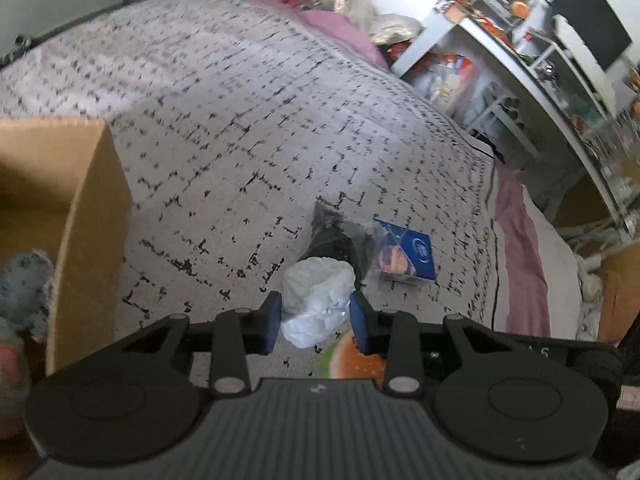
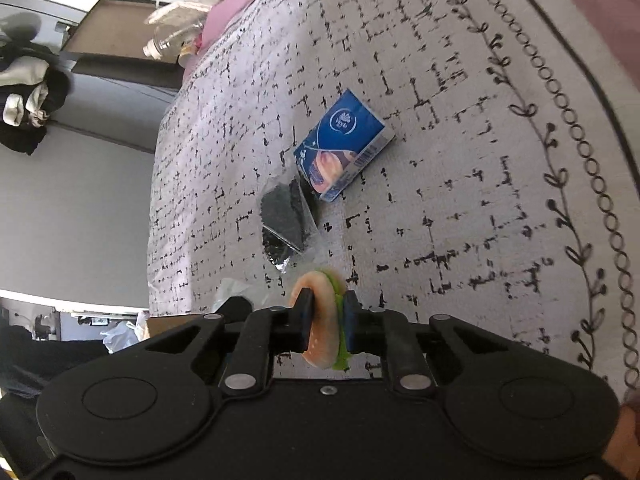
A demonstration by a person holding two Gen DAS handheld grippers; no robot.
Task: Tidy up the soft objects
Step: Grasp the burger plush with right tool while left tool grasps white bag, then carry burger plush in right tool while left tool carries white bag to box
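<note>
My left gripper is shut on a crumpled white plastic bag, held just above the patterned bedspread. In the right wrist view my right gripper is shut on a soft toy burger, its tan bun and green lettuce squeezed between the blue pads. The same burger shows under the left gripper's right finger. A clear bag of dark grains and a blue packet lie side by side on the bedspread ahead of both grippers.
An open cardboard box stands at the left with plush toys inside. White shelving full of clutter lines the right. A pink sheet borders the bedspread. A plastic bottle lies at the far end of the bed.
</note>
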